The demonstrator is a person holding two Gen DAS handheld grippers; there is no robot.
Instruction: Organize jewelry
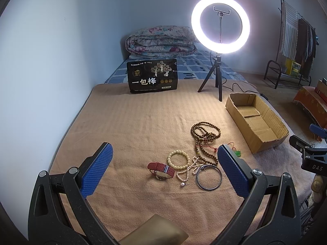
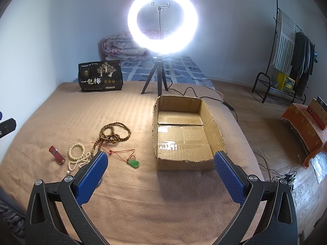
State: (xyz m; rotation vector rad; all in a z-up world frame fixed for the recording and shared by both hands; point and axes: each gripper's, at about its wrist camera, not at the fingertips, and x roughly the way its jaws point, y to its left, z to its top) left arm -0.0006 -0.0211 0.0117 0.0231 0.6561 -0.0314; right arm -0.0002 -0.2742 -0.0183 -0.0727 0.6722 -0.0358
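A black snack bag (image 1: pixel 152 76) stood upright at the far edge of the tan blanket (image 1: pixel 132 122) on the bed, and the large white characters 一包梅 could be read on it; the smaller print was too fine to make out. On the black body of the right tool (image 1: pixel 312 155), seen at the edge of the left wrist view, the letters "DAS" were legible.

The silver bangle (image 1: pixel 208 177) was shown only in the left wrist view, where it lay touching the white pearl strand (image 1: pixel 189 170). The green pendant (image 2: pixel 133 163) on its red cord was seen whole only in the right wrist view (in the other it was mostly hidden behind a blue pad). The watch with the red strap (image 1: pixel 161 170) and the cream bead bracelet (image 1: pixel 177 159) were visible in both, just beside each other, with the brown wooden bead strand (image 1: pixel 205 137) heaped beyond them.

The cardboard box (image 2: pixel 206 110) lay open on the blanket to the right of the jewelry, well apart from it, and nothing was held in it but tape over its bottom flaps.

The left tool (image 1: pixel 164 163) was spread wide above the jewelry, gripping nothing. The right tool (image 2: pixel 160 169) was likewise spread wide and empty, before the near wall of the box. A lit ring light (image 1: pixel 220 24) on a tripod was placed behind the box.
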